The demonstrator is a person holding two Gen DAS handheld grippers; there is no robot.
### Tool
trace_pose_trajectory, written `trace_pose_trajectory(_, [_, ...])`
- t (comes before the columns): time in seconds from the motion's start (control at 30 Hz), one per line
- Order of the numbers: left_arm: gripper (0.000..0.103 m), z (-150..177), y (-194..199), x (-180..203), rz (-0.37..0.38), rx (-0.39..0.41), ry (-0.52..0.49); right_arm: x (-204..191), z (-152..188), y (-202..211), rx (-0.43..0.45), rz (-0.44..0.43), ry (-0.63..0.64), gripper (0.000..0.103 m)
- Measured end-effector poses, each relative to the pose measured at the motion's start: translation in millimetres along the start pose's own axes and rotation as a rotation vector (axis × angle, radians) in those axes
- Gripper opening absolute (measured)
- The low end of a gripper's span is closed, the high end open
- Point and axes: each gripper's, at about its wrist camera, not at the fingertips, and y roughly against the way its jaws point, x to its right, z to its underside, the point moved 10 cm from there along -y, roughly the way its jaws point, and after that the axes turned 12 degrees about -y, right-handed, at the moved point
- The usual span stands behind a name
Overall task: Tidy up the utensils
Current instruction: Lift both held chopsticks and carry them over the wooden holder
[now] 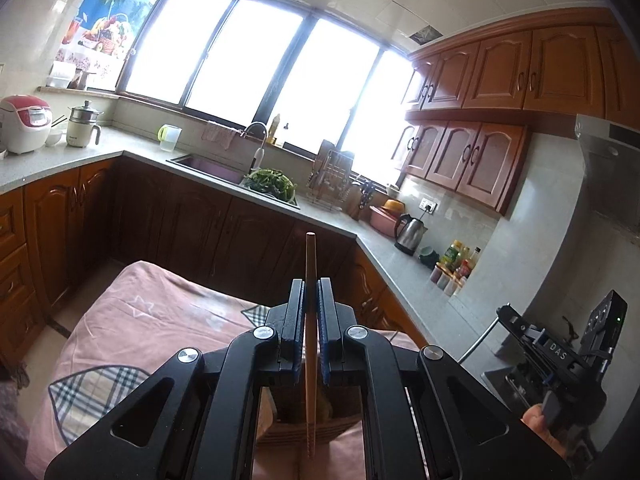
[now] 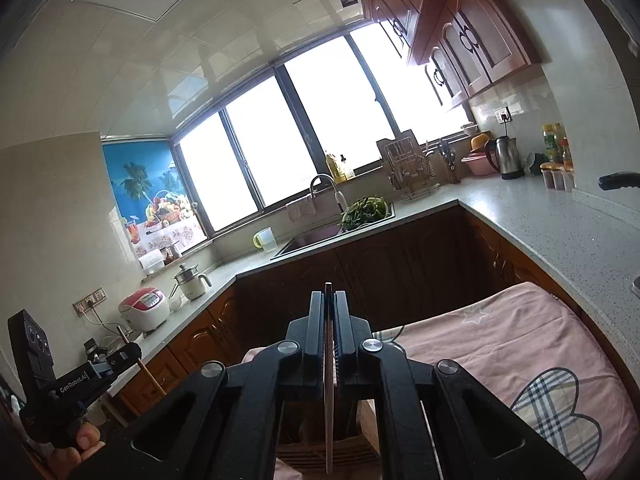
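My left gripper [image 1: 311, 285] is shut on a brown wooden chopstick [image 1: 310, 264] that stands upright between the blue pads, its tip above the fingers and its lower end over a wooden utensil holder [image 1: 308, 424]. My right gripper [image 2: 329, 297] is shut on a thin pale chopstick [image 2: 329, 400], also upright, above a wooden holder [image 2: 368, 424]. The right gripper shows at the right edge of the left wrist view [image 1: 560, 354]. The left gripper with its chopstick shows at the lower left of the right wrist view [image 2: 120, 356].
A table with a pink cloth [image 1: 152, 320] lies below both grippers. An L-shaped grey counter [image 1: 404, 264] carries a sink [image 1: 208, 168], greens [image 1: 272, 184], a dish rack [image 1: 332, 176], a kettle [image 1: 410, 234], bottles and a rice cooker [image 1: 24, 122].
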Motion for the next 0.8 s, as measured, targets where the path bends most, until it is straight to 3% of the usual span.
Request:
trace_pose_trajectory(0.27, [0.005,-4.9,-32.9,-19.2,-0.070,0.052,0.018,6.5,-8.7,-35.0,0.041,0.000,-0.010,0.004])
trace_pose_trajectory(0.8, [0.006,90.7,-101.1,-31.4,-0.088,-0.114,0.037,53.2,64.7,-93.7,-0.058,0.051,-0.051,0.004])
